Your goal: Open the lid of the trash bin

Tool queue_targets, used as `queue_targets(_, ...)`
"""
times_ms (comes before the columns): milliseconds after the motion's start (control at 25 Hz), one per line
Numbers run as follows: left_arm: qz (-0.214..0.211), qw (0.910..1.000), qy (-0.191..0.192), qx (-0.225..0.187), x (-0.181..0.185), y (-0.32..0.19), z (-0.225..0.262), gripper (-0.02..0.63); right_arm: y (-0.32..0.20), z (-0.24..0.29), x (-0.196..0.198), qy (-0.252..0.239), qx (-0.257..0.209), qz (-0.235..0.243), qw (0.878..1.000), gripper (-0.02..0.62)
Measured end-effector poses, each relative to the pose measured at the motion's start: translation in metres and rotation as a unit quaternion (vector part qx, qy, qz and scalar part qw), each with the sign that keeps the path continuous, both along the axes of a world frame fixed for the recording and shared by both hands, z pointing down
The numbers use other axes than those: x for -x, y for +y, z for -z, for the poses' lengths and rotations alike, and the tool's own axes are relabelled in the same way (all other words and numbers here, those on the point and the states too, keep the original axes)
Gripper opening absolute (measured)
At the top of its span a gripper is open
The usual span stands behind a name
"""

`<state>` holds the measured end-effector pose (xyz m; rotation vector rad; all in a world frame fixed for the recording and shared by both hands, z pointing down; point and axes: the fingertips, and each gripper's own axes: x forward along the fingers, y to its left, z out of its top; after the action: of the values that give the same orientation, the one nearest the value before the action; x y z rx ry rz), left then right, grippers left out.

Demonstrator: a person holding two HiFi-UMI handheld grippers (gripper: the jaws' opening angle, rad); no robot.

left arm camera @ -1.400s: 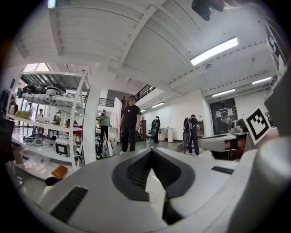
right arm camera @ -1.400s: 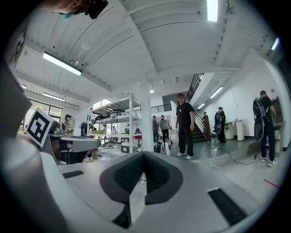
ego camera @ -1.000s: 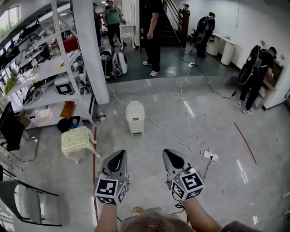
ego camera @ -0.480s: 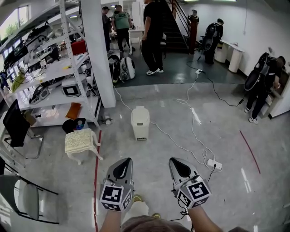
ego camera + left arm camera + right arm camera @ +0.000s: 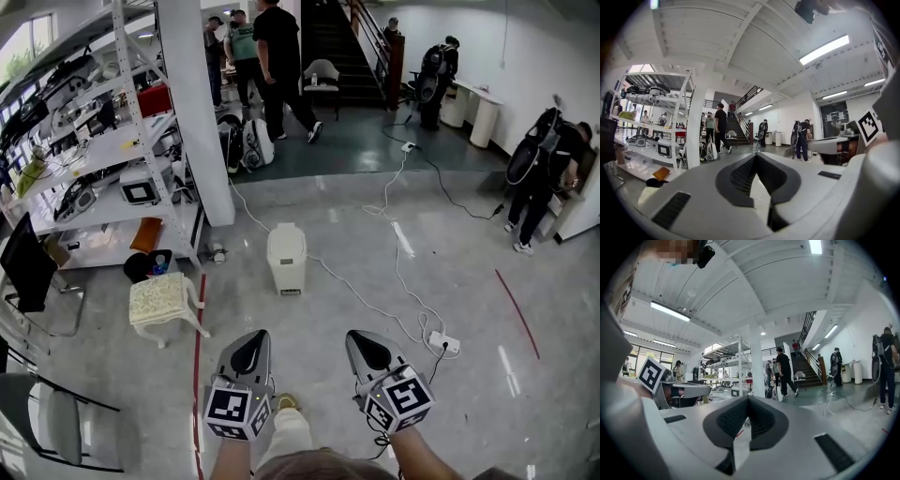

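The white trash bin (image 5: 286, 257) stands on the grey floor ahead of me, in the middle of the head view, with its lid down. Both grippers are held low and well short of it, pointing towards it. My left gripper (image 5: 251, 341) is shut with nothing in it, and my right gripper (image 5: 359, 338) is likewise shut and empty. In the left gripper view the left gripper (image 5: 756, 157) has its dark pads meeting at the tip. The right gripper (image 5: 747, 400) looks the same in its own view. I cannot make out the bin in either gripper view.
A white pillar (image 5: 197, 112) and metal shelving (image 5: 94, 150) stand left of the bin. A small white stool (image 5: 161, 298) sits by a red floor line (image 5: 197, 356). A white cable leads to a power strip (image 5: 444, 343) on the right. Several people stand at the back.
The view has shifted a little towards the bin, and my shoe now shows below between the grippers. A person in black at the back has walked left. Both grippers stay shut.
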<state>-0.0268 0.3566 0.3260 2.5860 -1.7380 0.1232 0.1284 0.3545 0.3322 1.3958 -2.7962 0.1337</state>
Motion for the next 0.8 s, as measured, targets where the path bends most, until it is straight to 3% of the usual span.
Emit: queue_targets(800, -0.024, 0.9997, -0.003, 0.005, 0.048, -0.140, 0.006, -0.012, -0.132, 0.004, 0.043, -0.015, 0.010, -0.019, 1.000, 0.032)
